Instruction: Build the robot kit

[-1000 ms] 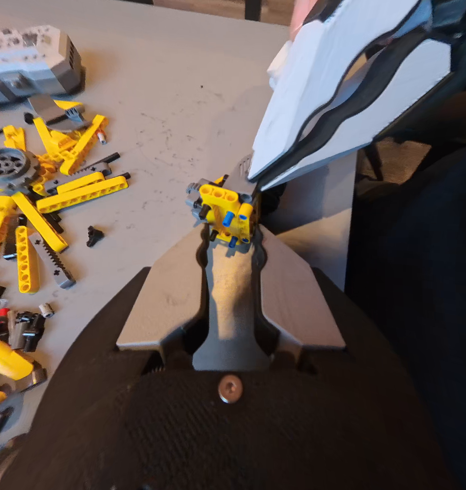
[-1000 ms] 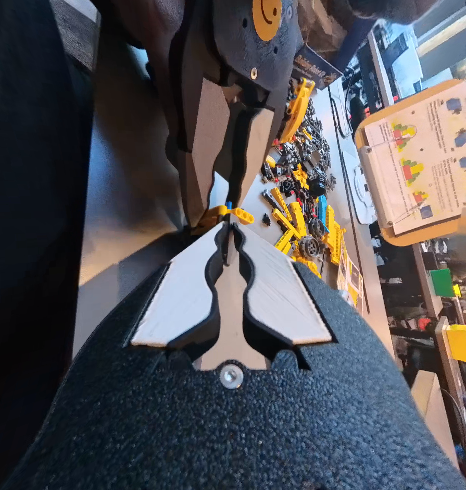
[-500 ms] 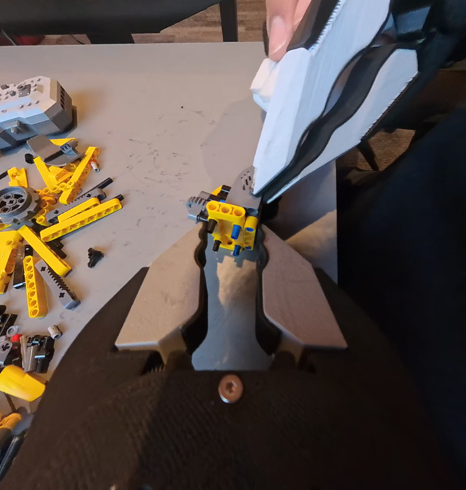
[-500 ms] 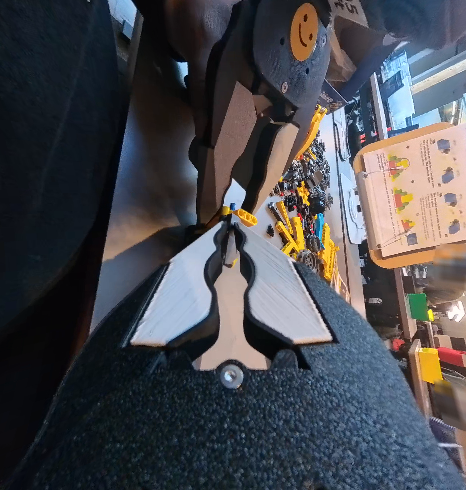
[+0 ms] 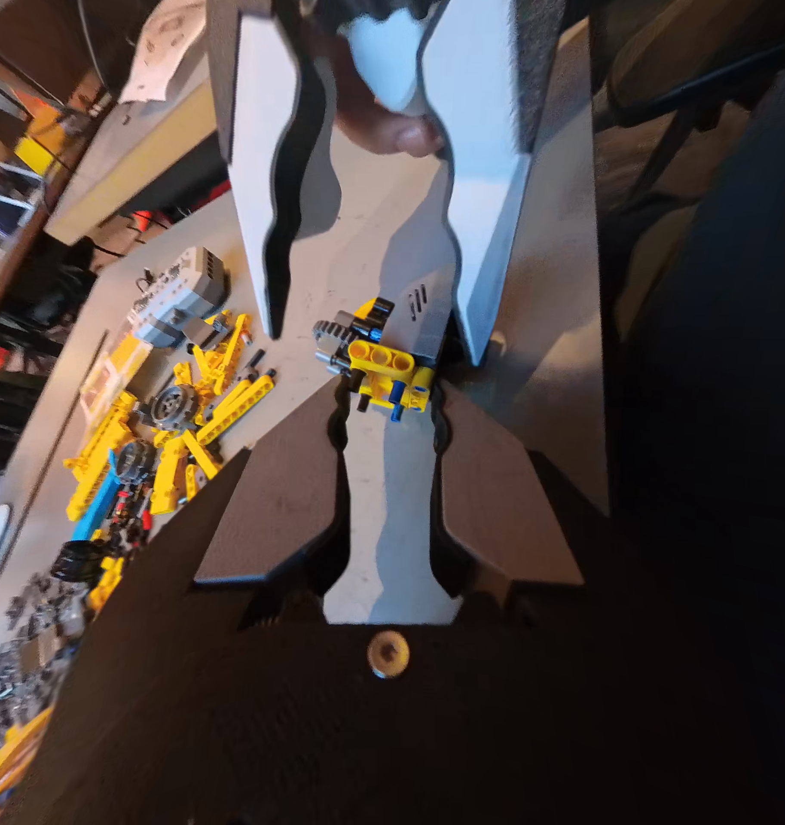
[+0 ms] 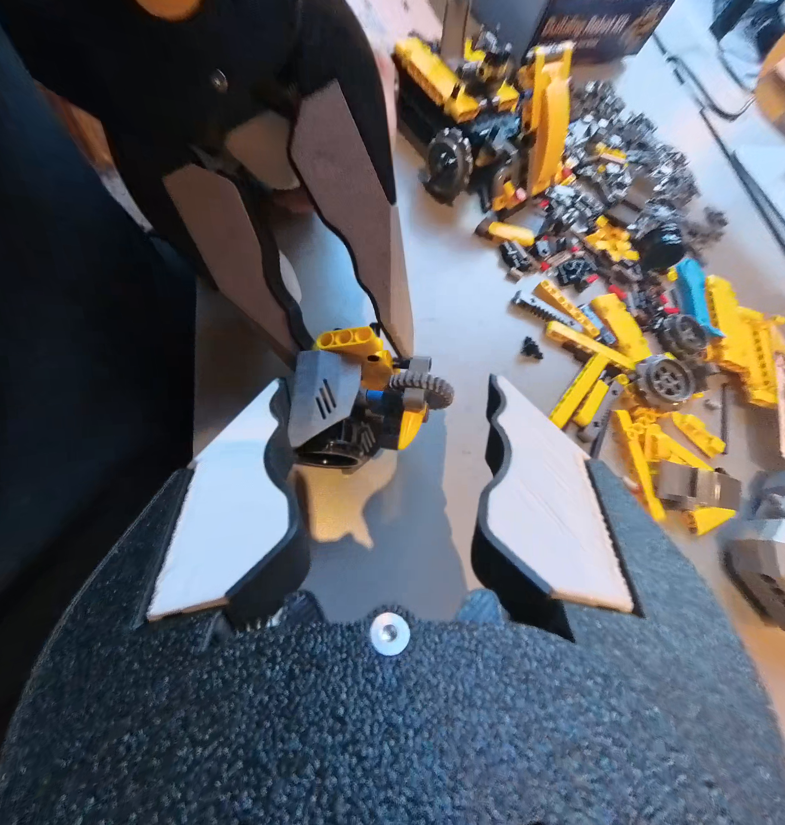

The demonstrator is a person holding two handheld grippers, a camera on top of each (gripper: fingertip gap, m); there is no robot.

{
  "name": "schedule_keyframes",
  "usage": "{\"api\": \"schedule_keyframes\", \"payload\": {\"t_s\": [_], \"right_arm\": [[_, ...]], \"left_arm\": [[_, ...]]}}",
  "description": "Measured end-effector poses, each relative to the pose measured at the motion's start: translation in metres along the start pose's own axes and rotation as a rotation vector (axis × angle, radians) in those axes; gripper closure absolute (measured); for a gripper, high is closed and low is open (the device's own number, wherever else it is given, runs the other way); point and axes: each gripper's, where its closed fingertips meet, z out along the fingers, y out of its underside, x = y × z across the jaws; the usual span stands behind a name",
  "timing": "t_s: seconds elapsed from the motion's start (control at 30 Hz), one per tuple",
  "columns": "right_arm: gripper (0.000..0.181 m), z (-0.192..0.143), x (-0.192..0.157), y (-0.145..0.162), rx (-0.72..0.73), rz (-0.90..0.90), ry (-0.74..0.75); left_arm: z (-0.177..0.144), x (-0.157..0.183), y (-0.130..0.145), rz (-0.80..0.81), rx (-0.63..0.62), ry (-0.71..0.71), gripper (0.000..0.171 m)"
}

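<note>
Left wrist view: the left gripper (image 5: pixel 387 388) has its jaws clamped on a small yellow and grey brick assembly (image 5: pixel 381 357) above the grey tabletop (image 5: pixel 359 241). The right gripper (image 5: pixel 372 330) faces it, jaws spread wide. Loose yellow bricks (image 5: pixel 194 424) lie left.

Right wrist view: the right gripper (image 6: pixel 384 384), jaws wide, flanks the assembly (image 6: pixel 359 393); one finger (image 6: pixel 230 482) is just beside its grey panel (image 6: pixel 323 397). The left gripper (image 6: pixel 350 348) grips it from above.

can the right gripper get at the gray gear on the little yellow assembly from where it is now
Probably yes. The right gripper is open, and the gray gear sticks out of the yellow assembly into the gap between its fingers. The left gripper grips the assembly from the far side, so the gear's side looks free.
</note>
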Motion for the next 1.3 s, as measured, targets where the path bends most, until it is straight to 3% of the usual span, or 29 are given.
{"api": "schedule_keyframes", "payload": {"t_s": [0.1, 0.23, 0.5, 0.9, 1.3], "right_arm": [[0.105, 0.006, -0.008, 0.005, -0.022, 0.024, -0.068], [0.107, 0.005, -0.008, 0.004, -0.029, -0.036, -0.049], [0.105, 0.007, -0.007, 0.01, -0.137, -0.32, 0.031], [0.105, 0.009, -0.014, 0.004, -0.015, -0.373, 0.019], [0.107, 0.006, -0.021, 0.002, 0.009, -0.571, 0.156]], "left_arm": [[-0.001, 0.0, 0.001, 0.047, -0.002, -0.036, 0.137], [-0.001, 0.0, 0.001, 0.053, 0.0, -0.035, 0.137], [-0.002, 0.003, 0.002, 0.118, 0.008, -0.043, 0.137], [-0.004, 0.004, 0.014, 0.193, -0.03, -0.053, 0.139], [-0.006, 0.006, 0.013, 0.387, -0.052, -0.144, 0.141]]}}
